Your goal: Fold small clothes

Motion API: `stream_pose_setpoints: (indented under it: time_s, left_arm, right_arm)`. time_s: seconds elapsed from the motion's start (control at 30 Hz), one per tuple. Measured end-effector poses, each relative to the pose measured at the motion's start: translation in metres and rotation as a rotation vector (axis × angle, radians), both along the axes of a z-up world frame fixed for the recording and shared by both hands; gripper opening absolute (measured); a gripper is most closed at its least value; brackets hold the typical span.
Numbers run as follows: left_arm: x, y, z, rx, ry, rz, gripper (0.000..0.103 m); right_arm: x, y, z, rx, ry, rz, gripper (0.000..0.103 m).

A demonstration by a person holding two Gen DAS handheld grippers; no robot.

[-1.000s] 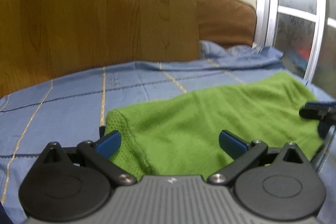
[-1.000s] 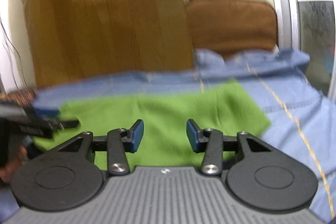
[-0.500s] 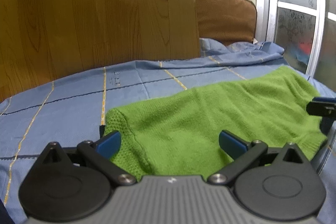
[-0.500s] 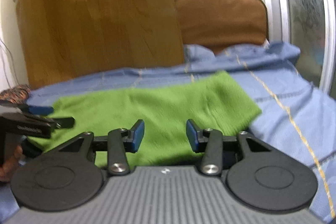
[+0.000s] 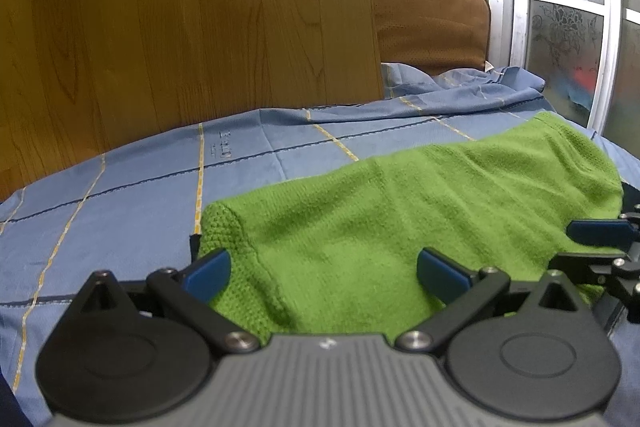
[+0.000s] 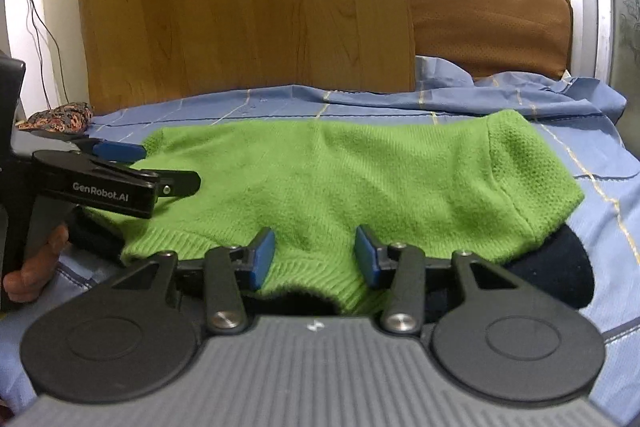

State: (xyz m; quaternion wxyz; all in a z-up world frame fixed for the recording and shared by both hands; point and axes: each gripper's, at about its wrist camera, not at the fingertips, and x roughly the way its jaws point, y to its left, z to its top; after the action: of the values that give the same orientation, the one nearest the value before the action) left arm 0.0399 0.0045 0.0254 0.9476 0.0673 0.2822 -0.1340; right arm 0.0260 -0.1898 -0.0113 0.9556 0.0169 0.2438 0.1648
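A green knit sweater (image 5: 400, 219) lies spread across the blue checked bedsheet (image 5: 140, 187). My left gripper (image 5: 324, 271) hovers wide open over the sweater's left end, nothing pinched between its blue pads. My right gripper (image 6: 316, 259) is low over the near ribbed hem (image 6: 320, 275). Its jaws stand partly apart, with the fabric lying under the gap and untouched by the pads. In the right wrist view the left gripper (image 6: 160, 167) shows at the sweater's (image 6: 340, 179) left edge, held by a hand (image 6: 28, 271). The right gripper (image 5: 588, 247) appears at the right edge of the left wrist view.
A dark navy cloth (image 6: 560, 267) pokes out from under the sweater's near right corner. A wooden board (image 6: 240, 7) and a brown cushion (image 6: 488, 15) stand behind the bed. A patterned cloth (image 6: 56, 119) lies at the far left. Frosted window panes (image 5: 568, 47) are on the right.
The right gripper has come lower and closer to the sweater's near hem, which now fills more of its view. The left gripper has stayed where it was, still open.
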Motion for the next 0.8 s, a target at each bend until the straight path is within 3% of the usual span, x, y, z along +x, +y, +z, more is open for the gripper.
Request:
stream_pose_setpoints:
  time_s: [0.23,0.4,0.57,0.8]
  left_arm:
    - [0.001,0.0,0.0,-0.004,-0.003,-0.001,0.103]
    - [0.001,0.0,0.0,-0.005,-0.006,0.0,0.103]
    - [0.001,0.0,0.0,-0.006,-0.006,-0.001,0.103]
    - [0.001,0.001,0.0,-0.005,-0.005,0.0,0.103]
  right_arm:
    - [-0.003,-0.003,0.002,0.01,-0.001,0.0,0.048]
    - [-0.008,-0.006,0.011,0.073,-0.03,0.013,0.048]
    - [-0.009,0.01,0.017,0.064,-0.052,0.076,0.048]
    - [-0.002,0.024,0.002,0.013,-0.001,0.088,0.048]
